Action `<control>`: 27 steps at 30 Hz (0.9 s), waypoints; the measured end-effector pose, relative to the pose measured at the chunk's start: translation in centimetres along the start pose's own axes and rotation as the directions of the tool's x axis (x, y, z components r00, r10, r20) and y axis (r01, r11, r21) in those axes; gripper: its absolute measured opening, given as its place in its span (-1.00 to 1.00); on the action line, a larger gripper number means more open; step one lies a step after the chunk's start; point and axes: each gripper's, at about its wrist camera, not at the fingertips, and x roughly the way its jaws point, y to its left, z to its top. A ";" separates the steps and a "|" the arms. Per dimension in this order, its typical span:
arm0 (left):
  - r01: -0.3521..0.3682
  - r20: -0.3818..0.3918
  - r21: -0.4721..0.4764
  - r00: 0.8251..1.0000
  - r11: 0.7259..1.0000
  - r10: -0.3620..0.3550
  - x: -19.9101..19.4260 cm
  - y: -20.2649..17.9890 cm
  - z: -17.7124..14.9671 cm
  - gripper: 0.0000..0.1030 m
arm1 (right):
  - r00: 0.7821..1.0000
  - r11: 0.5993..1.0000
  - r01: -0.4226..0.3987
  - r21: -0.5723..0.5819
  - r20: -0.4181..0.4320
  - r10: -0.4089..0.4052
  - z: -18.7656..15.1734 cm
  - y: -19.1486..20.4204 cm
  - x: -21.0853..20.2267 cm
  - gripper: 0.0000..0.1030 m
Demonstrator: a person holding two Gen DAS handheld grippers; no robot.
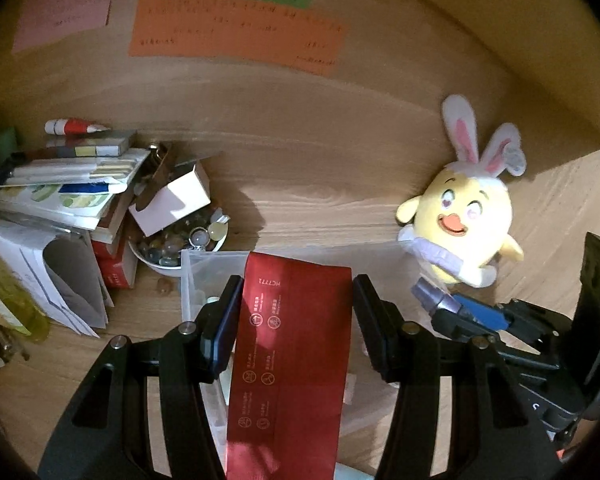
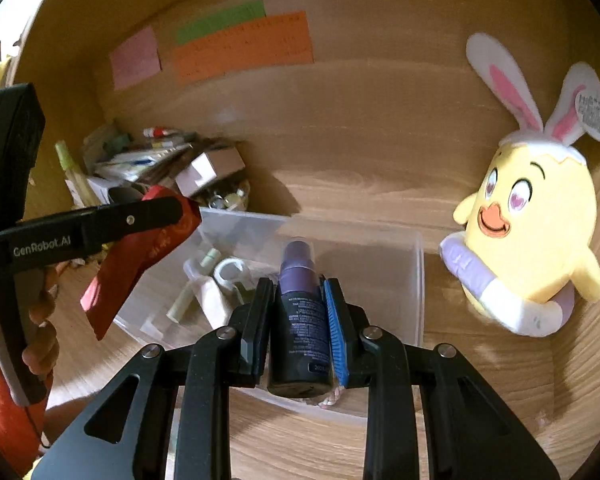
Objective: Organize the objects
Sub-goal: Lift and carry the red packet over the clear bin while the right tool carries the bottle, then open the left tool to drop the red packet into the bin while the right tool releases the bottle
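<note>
Left gripper (image 1: 296,312) clamped on a flat red packet (image 1: 292,360), jaws about half open with the pads pressed to its two long edges, packet jutting forward and tilted down over the near left corner of a clear plastic bin (image 2: 418,280). From the right wrist view, same packet (image 2: 140,264) angled down beside the bin's left wall, a hand (image 2: 40,320) in an orange sleeve wrapped round the handle.

Right gripper (image 2: 298,312) nearly closed on a dark purple bottle (image 2: 300,320), capped end forward, hovering over the near rim of the bin. Pads snug on both sides of the bottle.

Inside the bin: a white ring-shaped piece (image 2: 230,272) and a couple of pale tubes (image 2: 184,300), lying loose on the left.

Yellow chick toy with rabbit ears (image 2: 536,240) propped against the wooden back wall, just to the right of the bin. Far left: heap of papers and boxes (image 1: 60,200), and a white bowl of glass pebbles (image 1: 180,244) near the bin's far left corner. Pink, green and orange notes (image 1: 236,28) stuck on the wall above.
</note>
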 end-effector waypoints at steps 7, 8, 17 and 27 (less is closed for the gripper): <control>-0.003 -0.046 -0.037 0.999 0.999 0.001 2.1 0.6 -0.2 0.05 | 0.999 1.000 0.017 0.011 -0.042 -0.017 -0.7 -0.7 1.8 -0.55; -0.004 -0.049 -0.040 0.999 0.999 0.002 2.3 0.6 -0.1 0.05 | 0.999 1.000 0.019 0.009 -0.049 -0.019 -0.8 -0.7 2.0 -0.55; -0.057 -0.083 0.001 0.995 0.998 0.057 4.7 -0.4 -0.4 0.05 | 0.994 0.999 0.036 0.013 -0.100 -0.035 -1.3 -1.0 4.1 -0.55; -0.051 -0.151 0.016 0.987 0.999 0.053 6.3 -0.5 -1.5 0.05 | 0.990 0.998 0.055 0.004 -0.133 -0.054 -1.6 -1.0 5.4 -0.54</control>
